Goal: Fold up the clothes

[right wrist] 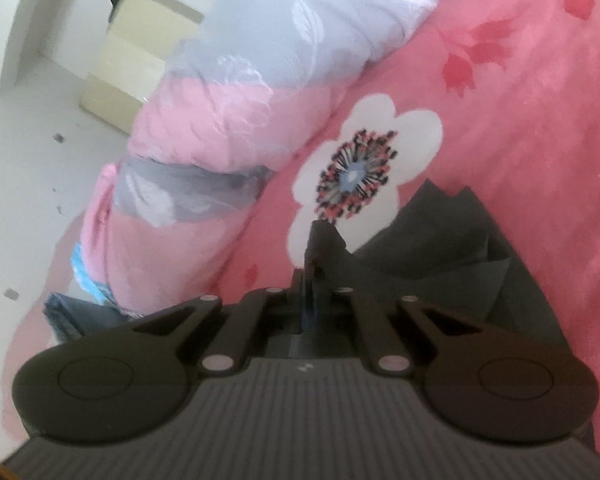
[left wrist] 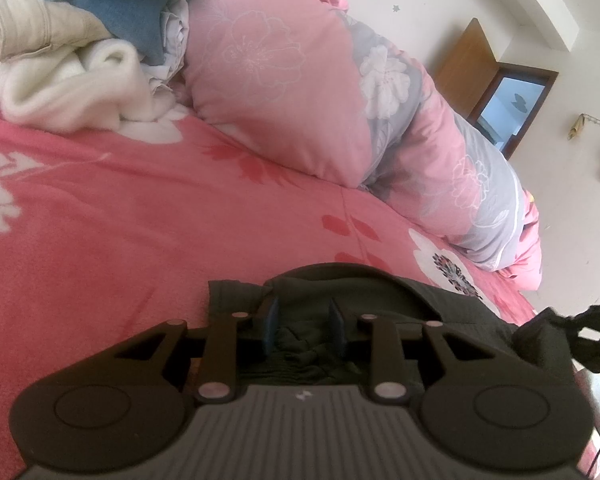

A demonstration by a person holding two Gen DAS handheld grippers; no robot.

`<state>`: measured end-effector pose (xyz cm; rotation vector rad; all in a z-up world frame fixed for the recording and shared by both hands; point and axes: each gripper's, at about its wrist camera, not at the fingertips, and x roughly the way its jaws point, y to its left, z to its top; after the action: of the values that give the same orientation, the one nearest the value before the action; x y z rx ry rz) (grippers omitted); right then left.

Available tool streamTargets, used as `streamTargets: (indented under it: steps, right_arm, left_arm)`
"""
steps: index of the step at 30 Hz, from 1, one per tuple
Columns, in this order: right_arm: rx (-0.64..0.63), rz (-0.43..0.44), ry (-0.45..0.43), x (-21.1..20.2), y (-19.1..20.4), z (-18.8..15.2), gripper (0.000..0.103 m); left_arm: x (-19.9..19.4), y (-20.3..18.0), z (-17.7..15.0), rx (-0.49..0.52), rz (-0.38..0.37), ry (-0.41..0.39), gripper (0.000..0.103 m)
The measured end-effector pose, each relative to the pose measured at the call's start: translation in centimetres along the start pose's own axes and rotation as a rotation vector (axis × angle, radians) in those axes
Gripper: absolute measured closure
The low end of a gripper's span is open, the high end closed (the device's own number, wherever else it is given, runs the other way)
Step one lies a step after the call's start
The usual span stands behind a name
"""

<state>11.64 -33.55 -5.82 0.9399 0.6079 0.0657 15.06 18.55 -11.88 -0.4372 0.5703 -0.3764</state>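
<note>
Dark garment [left wrist: 440,312] lying on the pink bed [left wrist: 120,220], near the rolled quilt [left wrist: 300,92]. Left claw [left wrist: 305,326] part-open around bunched cloth; right claw [right wrist: 315,264] pinched tight on a fabric edge. Best to lift both evenly, keeping the edge taut.

I see left tool [left wrist: 303,326] with fingers parted, cloth between them; right tool [right wrist: 314,276] pinched closed.

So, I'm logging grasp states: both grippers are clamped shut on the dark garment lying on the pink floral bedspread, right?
Not quite. Only the right gripper is shut on the dark garment, as the right wrist view shows. In the left wrist view the left gripper is open, its fingers apart over the cloth. The bedspread is pink and floral.
</note>
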Motion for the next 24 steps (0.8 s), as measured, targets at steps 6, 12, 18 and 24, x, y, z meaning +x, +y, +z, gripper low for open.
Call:
streamTargets:
  steps: [6,12,18,24]
  right_arm:
    - [-0.060,-0.089,-0.044,-3.6,-0.4,-1.7,0.062]
    - [-0.172,-0.026,-0.049,-10.1,1.1,-7.3,0.058]
    - [-0.239,0.002,0.036,-11.8,1.6,-14.3,0.058]
    - [-0.281,-0.093,-0.011,-11.8,0.6,-16.5,0.058]
  left_arm:
    - [0.0,0.0,0.0,0.001,-0.001,0.001,0.073]
    - [0.0,-0.1,0.0,0.006,0.004,0.000,0.073]
    - [-1.6,-0.9,0.3,0.024,-0.016,-0.053,0.056]
    - [-7.3,-6.6,-0.3,0.214,-0.062,-0.145,0.042]
